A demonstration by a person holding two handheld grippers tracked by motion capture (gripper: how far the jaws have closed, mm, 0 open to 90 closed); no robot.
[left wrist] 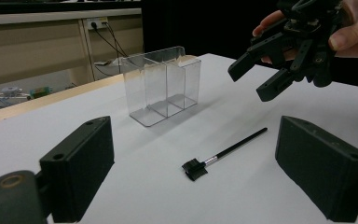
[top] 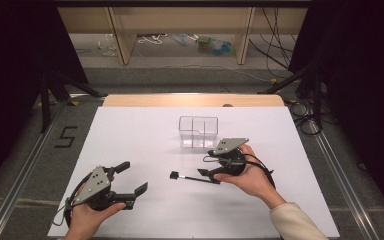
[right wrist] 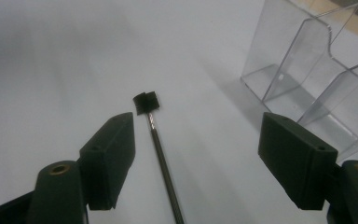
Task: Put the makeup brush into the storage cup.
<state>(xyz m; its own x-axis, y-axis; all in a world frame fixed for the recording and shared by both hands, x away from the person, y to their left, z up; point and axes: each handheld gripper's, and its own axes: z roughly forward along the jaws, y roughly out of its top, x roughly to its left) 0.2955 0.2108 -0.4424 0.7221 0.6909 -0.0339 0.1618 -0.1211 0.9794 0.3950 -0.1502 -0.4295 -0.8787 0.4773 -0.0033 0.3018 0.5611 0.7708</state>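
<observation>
A small black brush (top: 192, 177) with a thin straight handle and a short square head is seen lying flat on the white bench (top: 145, 130), its head pointing toward 9 o'clock in the high view and its handle running toward 3 o'clock. A clear plastic organiser (top: 198, 132), divided into compartments and standing upright, is placed just beyond the brush at about 12 o'clock from it; the two are apart.

The right gripper (top: 209, 174) is held at the handle end of the brush, at about 3 o'clock from the brush head. In the right gripper view its jaws are seen spread wide, with the brush handle (right wrist: 161, 158) lying on the bench between them, nearer the left-hand jaw; neither pad is pressed on it. Whether the lower jaw tip touches the handle cannot be told from the high view. In the left gripper view the right gripper (left wrist: 258, 77) is seen raised above the far end of the brush (left wrist: 223, 154), jaws parted.

The left gripper (top: 132, 179) is held near the bench's front edge, at about 8 o'clock from the brush and well apart from it. Its jaws are wide apart with nothing between them, and they are aimed toward the brush and the organiser (left wrist: 161, 84).
</observation>
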